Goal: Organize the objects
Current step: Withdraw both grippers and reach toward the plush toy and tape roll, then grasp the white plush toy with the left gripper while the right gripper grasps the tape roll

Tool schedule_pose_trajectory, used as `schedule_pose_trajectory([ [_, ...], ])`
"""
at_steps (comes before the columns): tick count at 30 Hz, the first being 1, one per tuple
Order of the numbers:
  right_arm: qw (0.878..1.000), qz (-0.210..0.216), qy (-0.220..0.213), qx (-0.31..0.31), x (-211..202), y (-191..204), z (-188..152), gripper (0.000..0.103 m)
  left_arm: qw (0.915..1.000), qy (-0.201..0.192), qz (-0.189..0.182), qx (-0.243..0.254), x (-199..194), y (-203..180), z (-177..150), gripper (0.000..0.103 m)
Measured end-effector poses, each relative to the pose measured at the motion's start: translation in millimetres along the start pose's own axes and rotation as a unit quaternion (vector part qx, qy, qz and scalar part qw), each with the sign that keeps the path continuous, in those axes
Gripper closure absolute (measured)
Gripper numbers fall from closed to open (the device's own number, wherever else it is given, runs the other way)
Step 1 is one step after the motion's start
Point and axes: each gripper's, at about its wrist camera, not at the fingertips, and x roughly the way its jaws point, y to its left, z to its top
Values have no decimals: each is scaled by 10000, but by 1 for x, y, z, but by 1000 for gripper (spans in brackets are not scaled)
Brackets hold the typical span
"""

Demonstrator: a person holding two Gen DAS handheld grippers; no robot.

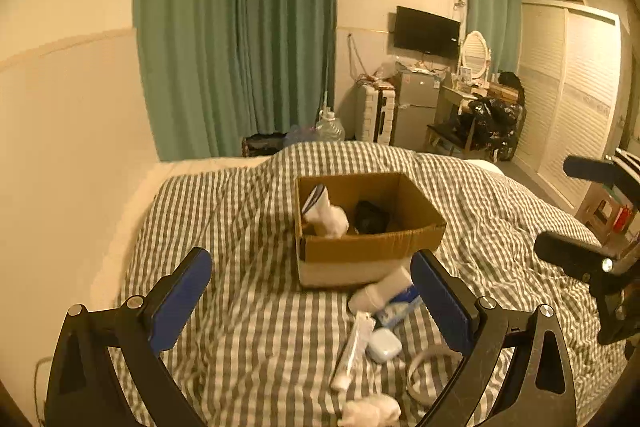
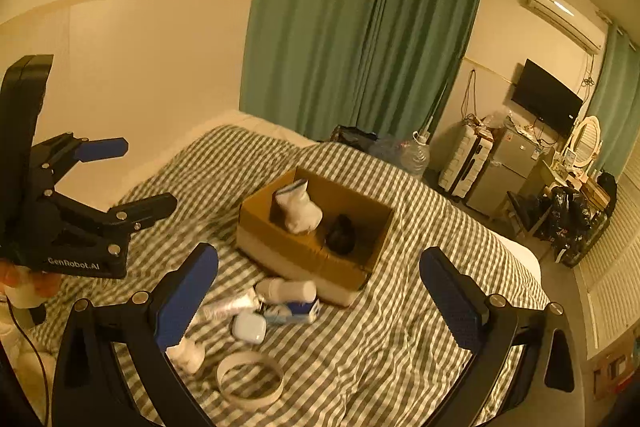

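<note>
Matt brown corrugated cardboard box (image 2: 304,259) on a rumpled grey-and-white checked cloth bedcover (image 2: 400,339). Smooth, faintly glossy white plastic case (image 2: 249,327). Gripper fingers (image 1: 180,307) were matt black plastic, faced with ribbed blue pads and silvery metal bolts.

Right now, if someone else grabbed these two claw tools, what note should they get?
Left gripper: open, empty, held over the bed in front of the box.
Right gripper: open, empty, above the loose items.
Done: a white sock and a dark item are in the box.
Left on the bed beside the box: white bottle, blue-and-white pack, tube, white case, ring, and a small white bundle.
Next: probably pick these up and box them.
</note>
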Motion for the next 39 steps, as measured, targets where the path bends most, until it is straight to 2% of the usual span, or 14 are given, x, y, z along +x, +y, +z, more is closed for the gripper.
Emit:
schedule_pose_trajectory([
  [5,9996,99,239,-119,7,13,-26,2,9997,149,-68,-165,-3,1,-26,1],
  [9,9985,183,504,-134,19,19,-50,2,9993,320,21,-178,3,-1,-50,1],
  [22,9894,487,1361,-172,70,41,-114,2,9940,1071,-213,22,30,-24,-124,1],
  [27,9857,529,1593,-134,86,43,-130,2,9914,1289,-144,157,45,-30,-140,1],
  [35,9790,711,1908,-87,105,44,-149,2,9866,1579,-316,253,67,-32,-158,1],
  [39,9771,755,1989,-96,114,47,-154,2,9846,1651,-553,165,76,-31,-162,1],
])
